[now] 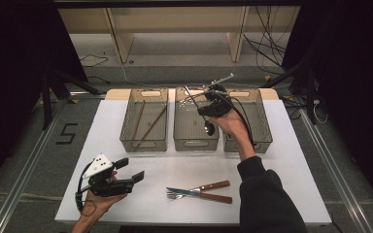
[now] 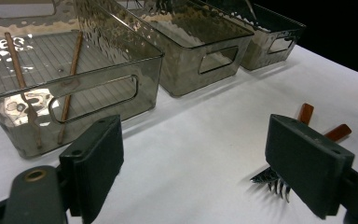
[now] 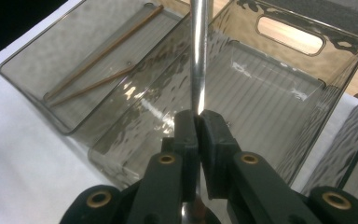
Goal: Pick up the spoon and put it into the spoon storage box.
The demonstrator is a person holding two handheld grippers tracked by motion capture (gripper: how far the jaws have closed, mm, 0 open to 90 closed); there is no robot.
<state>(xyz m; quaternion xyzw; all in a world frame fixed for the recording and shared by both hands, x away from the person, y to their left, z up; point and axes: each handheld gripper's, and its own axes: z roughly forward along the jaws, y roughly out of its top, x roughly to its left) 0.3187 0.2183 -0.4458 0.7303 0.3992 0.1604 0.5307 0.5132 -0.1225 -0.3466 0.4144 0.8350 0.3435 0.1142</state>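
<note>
Seeing the right hand-held gripper [image 3: 199, 122] clamped shut on a spoon [image 1: 209, 127], held over the middle bin [image 1: 196, 143]. In the right gripper view the spoon bowl is cut off at the bottom edge behind the jaws, and the handle tip runs off the top, so I can't see either end there. From the high view the bowl hangs at the near end toward the person, the thin handle slanting up and away to the far left; long axis runs roughly near-to-far, tilted. Whether the bowl is inside the bin or just above its rim, I can't tell.

My left hand-held gripper [image 1: 132, 171] is open wide with nothing between the jaws, held low over the near left of the table [image 1: 281, 160]. Its right jaw in the left gripper view blocks most of the fork [image 2: 275, 184] and knife [image 1: 194, 193]; just the tines, a bit of blade and two brown handle ends show.

Around: three smoky clear bins in a row at the far side. Left bin [image 1: 144, 143] holds two brown chopsticks [image 1: 150, 124], crossed loosely. Right bin [image 1: 264, 141] is partly covered by the right hand and its cable, contents hard to make out. Fork and knife lie crossed on the near table, handles pointing right.
</note>
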